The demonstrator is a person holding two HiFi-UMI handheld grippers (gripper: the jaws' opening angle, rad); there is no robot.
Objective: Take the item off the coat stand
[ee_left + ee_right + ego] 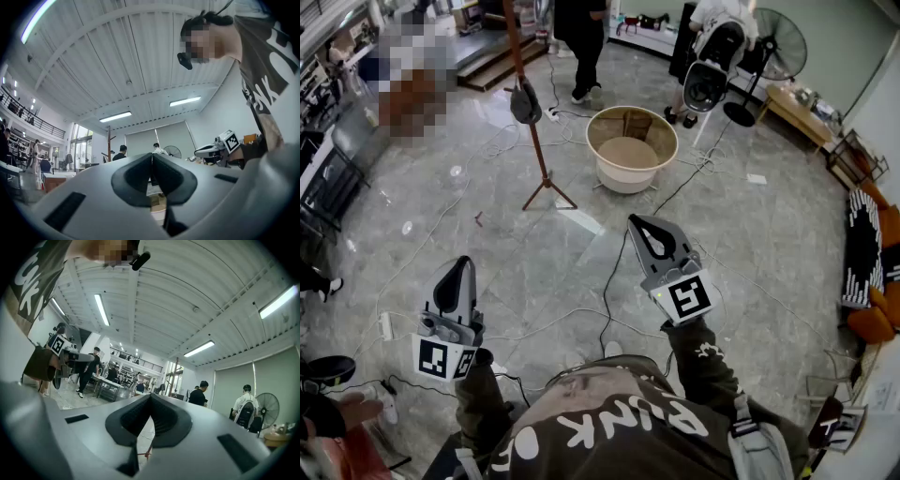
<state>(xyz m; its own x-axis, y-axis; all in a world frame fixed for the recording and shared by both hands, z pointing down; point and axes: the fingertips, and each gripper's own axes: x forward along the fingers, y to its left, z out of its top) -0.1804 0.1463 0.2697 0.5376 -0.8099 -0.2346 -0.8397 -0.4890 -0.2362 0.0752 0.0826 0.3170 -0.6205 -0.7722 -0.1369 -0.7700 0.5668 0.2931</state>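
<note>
A brown wooden coat stand (532, 131) rises from the tiled floor at the far left of centre. A dark grey item (525, 101) hangs on its pole. Both grippers are held low near my body, well short of the stand. My left gripper (460, 263) is shut with nothing in it; in the left gripper view its jaws (151, 156) meet and the stand (109, 140) shows far off. My right gripper (637, 222) is also shut and empty, its jaws (150, 397) touching, with the stand's pole (174, 377) in the distance.
A round beige tub (631, 150) sits right of the stand. Cables (609, 281) trail across the floor between me and it. People stand at the back (581, 42), beside a floor fan (773, 47). An orange sofa (886, 281) lines the right edge.
</note>
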